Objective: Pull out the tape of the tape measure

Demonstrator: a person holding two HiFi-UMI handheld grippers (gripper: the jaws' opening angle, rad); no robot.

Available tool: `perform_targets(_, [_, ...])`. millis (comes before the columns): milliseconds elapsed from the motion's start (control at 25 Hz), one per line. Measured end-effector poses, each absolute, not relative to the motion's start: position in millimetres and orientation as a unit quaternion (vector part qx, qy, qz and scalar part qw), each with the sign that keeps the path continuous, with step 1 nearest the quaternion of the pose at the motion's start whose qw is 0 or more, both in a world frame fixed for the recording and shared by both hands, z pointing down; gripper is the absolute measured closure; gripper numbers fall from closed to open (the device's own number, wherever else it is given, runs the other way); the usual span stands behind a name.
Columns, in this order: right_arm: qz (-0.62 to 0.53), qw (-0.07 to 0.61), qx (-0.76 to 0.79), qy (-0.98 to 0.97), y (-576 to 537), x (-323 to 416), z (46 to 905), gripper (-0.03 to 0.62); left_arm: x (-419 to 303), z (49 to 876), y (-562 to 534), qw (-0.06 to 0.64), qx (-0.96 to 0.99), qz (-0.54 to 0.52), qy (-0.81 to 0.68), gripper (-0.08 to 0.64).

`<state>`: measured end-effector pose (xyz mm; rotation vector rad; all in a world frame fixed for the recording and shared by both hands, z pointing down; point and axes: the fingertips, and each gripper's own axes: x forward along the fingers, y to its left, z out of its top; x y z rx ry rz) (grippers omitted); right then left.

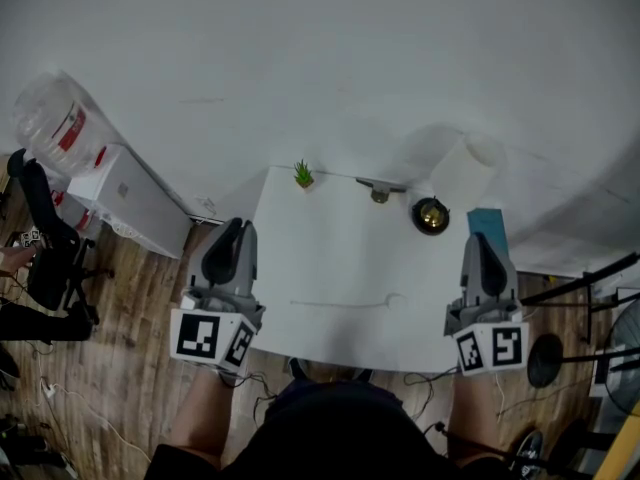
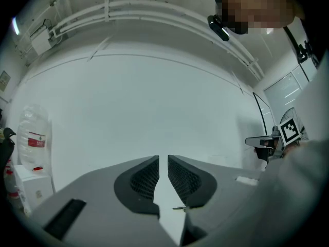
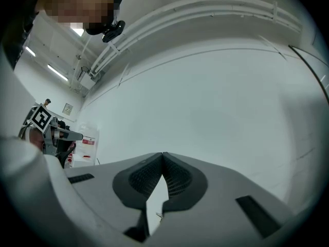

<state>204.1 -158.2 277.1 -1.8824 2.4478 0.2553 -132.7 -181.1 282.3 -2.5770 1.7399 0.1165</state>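
Tape measure appears to be the round dark-and-brass thing (image 1: 431,215) at the far right of the white table (image 1: 330,268), just beside a white roll (image 1: 465,168), and neither tool touches it. Your left gripper (image 2: 162,163) has its jaws a narrow slit apart with nothing between them. Your right gripper (image 3: 162,156) is clenched and empty. You hold both over the table's near corners.

Small round dark thing (image 1: 431,215) on table (image 1: 330,258), perhaps the tape measure, too small to tell, torso (image 1: 330,438) cut off below
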Motion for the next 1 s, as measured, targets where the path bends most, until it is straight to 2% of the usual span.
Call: perform_targets(1000, [0.080,0.016,-0.599,0.797,-165.4,201.1,280.7,0.589,-127.6,289.6,-190.3,0.008,-0.831,0.030,0.555,0.511])
